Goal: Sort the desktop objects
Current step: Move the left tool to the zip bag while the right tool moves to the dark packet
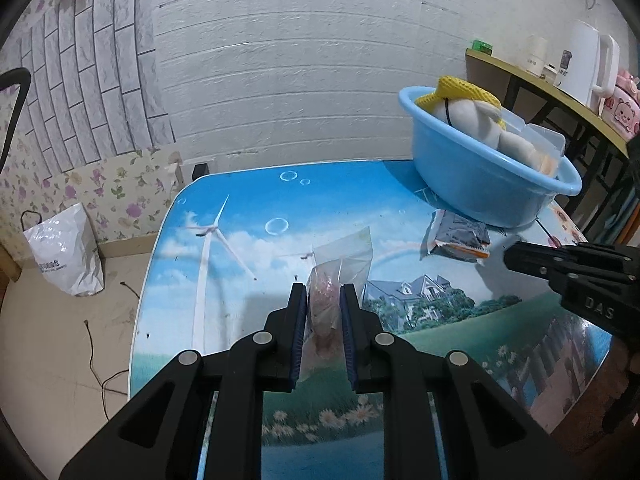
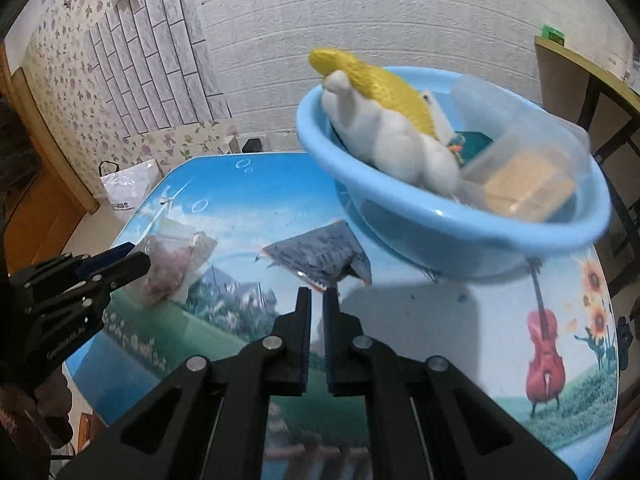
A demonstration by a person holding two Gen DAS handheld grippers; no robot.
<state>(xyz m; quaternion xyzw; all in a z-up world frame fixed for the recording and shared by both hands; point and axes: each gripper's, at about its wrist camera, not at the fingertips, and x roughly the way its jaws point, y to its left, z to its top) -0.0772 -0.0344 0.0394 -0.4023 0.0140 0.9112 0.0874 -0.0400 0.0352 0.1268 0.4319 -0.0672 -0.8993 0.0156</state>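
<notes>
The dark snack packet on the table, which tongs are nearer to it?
Right. The right tongs are shut, tips right at the dark snack packet's near edge. The left tongs are off to its left, shut on a clear bag.

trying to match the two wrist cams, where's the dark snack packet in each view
Left wrist view: the dark snack packet lies right of centre on the table, just below the blue basin.
Right wrist view: the packet lies at centre, just beyond the right gripper, left of and below the basin.
Shared landmark: the blue basin holding the white plush toy.
</notes>
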